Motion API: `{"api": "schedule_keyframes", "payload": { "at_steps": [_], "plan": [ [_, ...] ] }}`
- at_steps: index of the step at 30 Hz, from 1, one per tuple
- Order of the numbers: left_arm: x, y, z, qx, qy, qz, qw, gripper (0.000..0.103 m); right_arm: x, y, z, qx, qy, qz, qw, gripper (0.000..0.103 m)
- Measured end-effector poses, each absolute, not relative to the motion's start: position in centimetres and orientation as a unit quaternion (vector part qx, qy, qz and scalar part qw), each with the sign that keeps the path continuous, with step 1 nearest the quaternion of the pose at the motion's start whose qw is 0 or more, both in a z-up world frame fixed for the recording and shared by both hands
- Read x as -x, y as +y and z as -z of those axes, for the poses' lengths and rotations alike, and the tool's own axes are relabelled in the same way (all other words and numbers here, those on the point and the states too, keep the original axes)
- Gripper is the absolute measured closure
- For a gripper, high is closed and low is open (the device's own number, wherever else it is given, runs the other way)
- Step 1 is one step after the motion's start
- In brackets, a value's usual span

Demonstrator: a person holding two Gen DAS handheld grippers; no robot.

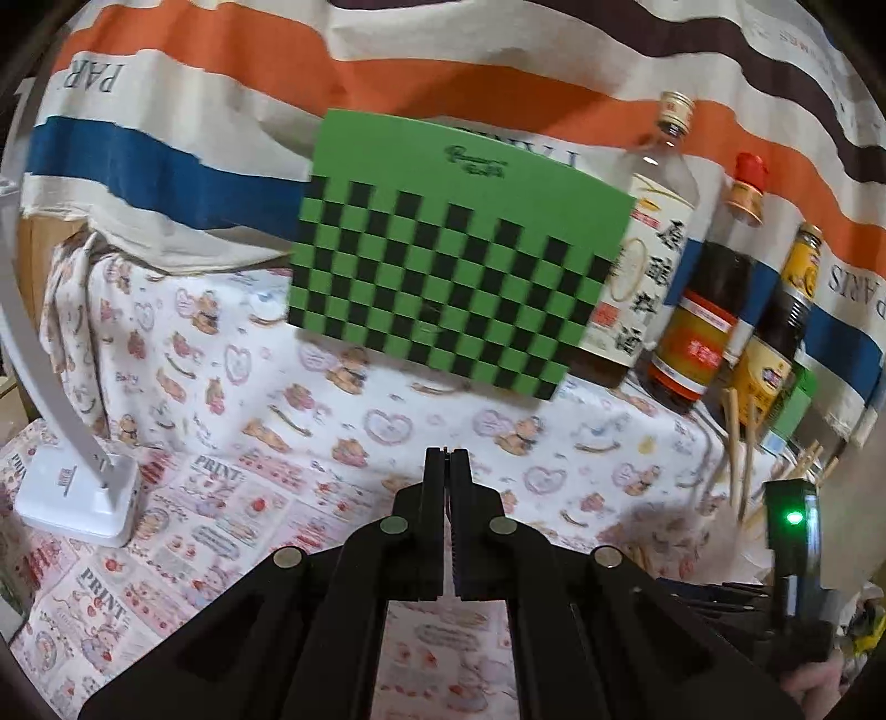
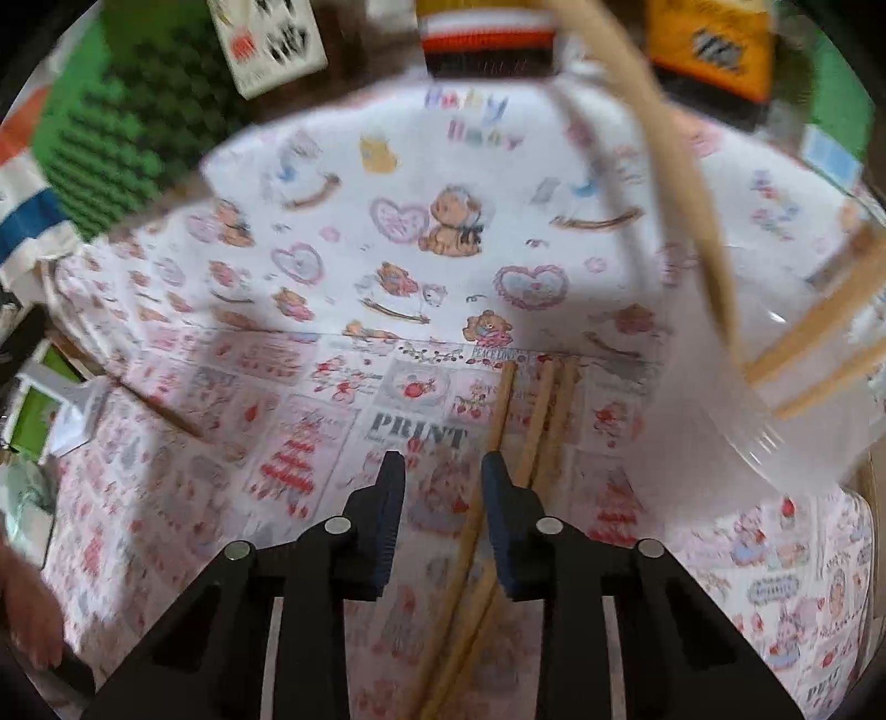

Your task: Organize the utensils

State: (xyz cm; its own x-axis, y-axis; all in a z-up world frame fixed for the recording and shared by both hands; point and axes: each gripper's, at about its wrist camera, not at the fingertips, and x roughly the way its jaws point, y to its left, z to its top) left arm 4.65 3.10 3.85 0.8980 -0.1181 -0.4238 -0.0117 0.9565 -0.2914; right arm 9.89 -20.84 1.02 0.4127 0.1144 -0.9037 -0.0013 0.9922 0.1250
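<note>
Right gripper [image 2: 443,471] held spread above loose chopsticks [image 2: 501,426] on tablecloth [image 2: 310,443], likely aligned for pickup; clear cup [image 2: 797,437] with chopsticks nearby. Left gripper [image 1: 446,459] closed, empty, kept aside.

The three bottles [image 2: 487,39] are cut off by the top edge of the right wrist view — only blurred label bands are seen, and no lettering can be read. The clear cup [image 2: 797,432] is smeared by blur; how many chopsticks [image 2: 819,338] are held in it cannot be counted. The near ends of the loose chopsticks [image 2: 501,421] on the cloth are hidden under the right gripper [image 2: 443,465]. In the left wrist view, the foot of the checkered board [image 1: 443,266] is not seen clearly, so its support cannot be told — and the lamp [image 1: 77,487] is cut off at the left edge.
</note>
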Motion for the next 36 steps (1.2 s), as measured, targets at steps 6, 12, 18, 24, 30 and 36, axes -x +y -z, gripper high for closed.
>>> {"api": "schedule_keyframes", "payload": {
  "at_steps": [6, 12, 18, 24, 30, 36],
  "plan": [
    [-4.6, 3.9, -4.0, 0.150, 0.221, 0.014, 0.964, 0.102, -12.9, -21.1, 1.9, -0.051, 0.577, 0.019, 0.815, 0.080],
    [-4.4, 3.9, -4.2, 0.147, 0.215, 0.015, 0.965, 0.102, -13.6, -21.8, 2.4, -0.046, 0.572, 0.048, 0.817, 0.087],
    [-4.4, 3.6, -4.2, 0.140, 0.217, 0.027, 0.966, 0.102, -14.5, -21.0, 2.7, -0.015, 0.561, 0.050, 0.826, 0.094],
    [-4.0, 2.9, -4.6, 0.120, 0.209, 0.027, 0.970, 0.102, -13.0, -19.3, -0.4, -0.032, 0.526, 0.021, 0.849, 0.095],
    [-2.8, 2.5, -5.6, 0.117, 0.187, 0.039, 0.975, 0.102, -7.7, -19.2, -8.4, -0.059, 0.406, -0.008, 0.912, 0.095],
    [-1.7, 2.3, -6.5, 0.110, 0.164, 0.036, 0.980, 0.102, -2.4, -20.0, -15.1, -0.064, 0.287, -0.015, 0.956, 0.095]
  ]
}}
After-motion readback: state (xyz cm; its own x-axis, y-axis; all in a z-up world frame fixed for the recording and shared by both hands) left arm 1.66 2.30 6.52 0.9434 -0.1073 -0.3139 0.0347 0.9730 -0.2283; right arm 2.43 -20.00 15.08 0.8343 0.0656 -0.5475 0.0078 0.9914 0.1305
